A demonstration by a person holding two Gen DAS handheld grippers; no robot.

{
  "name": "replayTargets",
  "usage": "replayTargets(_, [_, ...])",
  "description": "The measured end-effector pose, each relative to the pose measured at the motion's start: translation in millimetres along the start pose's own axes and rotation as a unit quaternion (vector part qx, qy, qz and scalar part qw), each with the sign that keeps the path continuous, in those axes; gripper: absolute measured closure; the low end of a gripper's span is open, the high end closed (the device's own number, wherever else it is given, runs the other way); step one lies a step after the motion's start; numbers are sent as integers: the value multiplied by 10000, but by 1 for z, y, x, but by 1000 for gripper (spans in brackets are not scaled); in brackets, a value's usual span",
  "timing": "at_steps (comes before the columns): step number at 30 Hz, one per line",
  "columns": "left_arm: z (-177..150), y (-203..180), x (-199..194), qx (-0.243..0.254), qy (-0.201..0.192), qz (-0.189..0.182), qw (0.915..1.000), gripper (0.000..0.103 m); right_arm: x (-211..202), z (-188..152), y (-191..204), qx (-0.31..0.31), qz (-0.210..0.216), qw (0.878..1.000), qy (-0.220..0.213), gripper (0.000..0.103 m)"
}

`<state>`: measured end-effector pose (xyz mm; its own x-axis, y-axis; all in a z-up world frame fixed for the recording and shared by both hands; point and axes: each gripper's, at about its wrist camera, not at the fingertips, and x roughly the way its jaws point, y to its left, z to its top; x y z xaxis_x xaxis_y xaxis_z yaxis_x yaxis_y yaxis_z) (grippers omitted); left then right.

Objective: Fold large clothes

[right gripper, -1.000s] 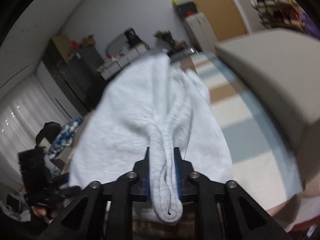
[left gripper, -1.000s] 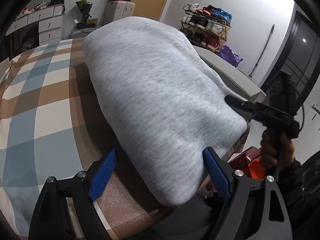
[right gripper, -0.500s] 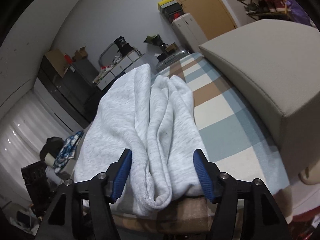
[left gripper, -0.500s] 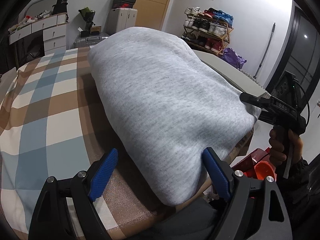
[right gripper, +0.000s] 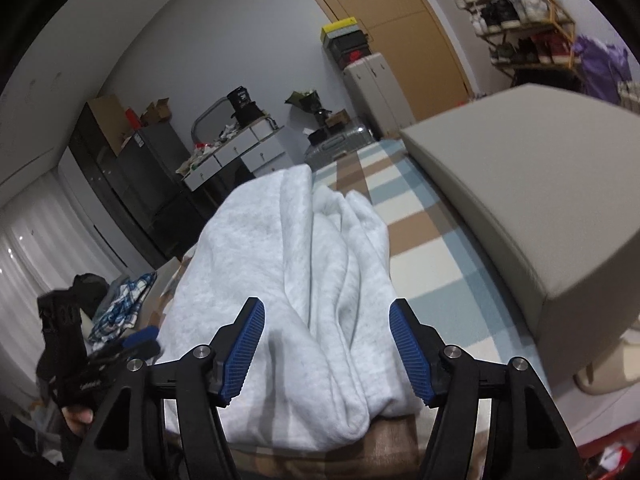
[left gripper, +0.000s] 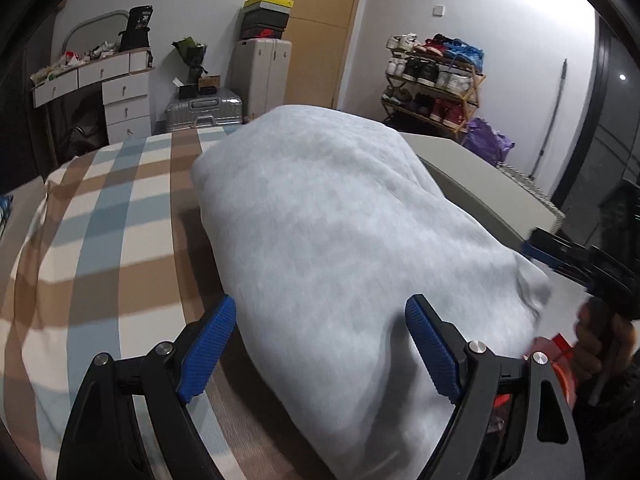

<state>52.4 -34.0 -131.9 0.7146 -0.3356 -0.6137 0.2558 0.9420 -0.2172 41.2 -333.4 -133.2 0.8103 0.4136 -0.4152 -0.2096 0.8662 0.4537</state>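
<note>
A home bedroom: ahead of the tool lies a checked bed (left gripper: 100, 248), beyond it drawers (left gripper: 126, 100), suitcases (left gripper: 262, 76) and a shoe rack (left gripper: 434, 80).

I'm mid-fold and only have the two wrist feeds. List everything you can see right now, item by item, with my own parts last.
grey garment: one, light grey, folded on the bed, near edge bunched
bed cover: one, blue, brown and cream check, under the garment
cushion block: one, beige, on the bed's right side
drawer unit: one, white, far left wall
suitcases: two, one beige upright, one silver lying flat
shoe boxes: a stack, yellow-topped, on the beige suitcase
shoe rack: one, wooden, full of shoes
purple bag: one, beside the rack
left claw: open, garment edge between the pads
right claw: open, garment fold between the pads, untouched
hand: one, holding the right claw's handle
</note>
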Motion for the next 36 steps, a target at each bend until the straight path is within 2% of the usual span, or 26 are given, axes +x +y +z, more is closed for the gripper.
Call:
replayTargets(3, [14,4,16,-118,38,-94,9999,19,4,6,6,-65,-184,9997,121,38])
replayTargets(6, [19,6,19,-101,-41,-118,9999,19,8,8,10,-126,-275,9993,233,37])
replayTargets(9, [17,7,29,-96,58,-122,9999,19,13,8,14,-142,-358,9985,377,35])
replayTargets(11, [13,6,30,-61,20,-49,10000,13,19,10,16,-153,-383,9981,461,35])
replayTargets(13, [10,3,31,2,7,-6,10000,12,27,12,20,-198,-406,9975,543,35])
replayTargets(18, [9,6,29,8,72,-77,9999,9,62,16,32,-441,-509,9939,868,33])
replayTargets(21, [10,9,29,-68,141,-145,9998,6,91,9,28,-575,-835,9867,1271,27])
replayTargets(25, [17,6,32,-70,249,-214,9994,5,94,13,14,-243,-608,9872,1453,27])
replayTargets(30, [22,6,31,-127,359,-393,9985,5,86,20,16,-153,-733,9852,1544,26])
replayTargets(34, [28,9,23,-171,346,-541,9978,6,69,29,28,-259,-893,9882,1219,25])
replayTargets(36, [32,15,18,-203,257,-465,9984,6,63,34,28,-219,-920,9893,1108,25])
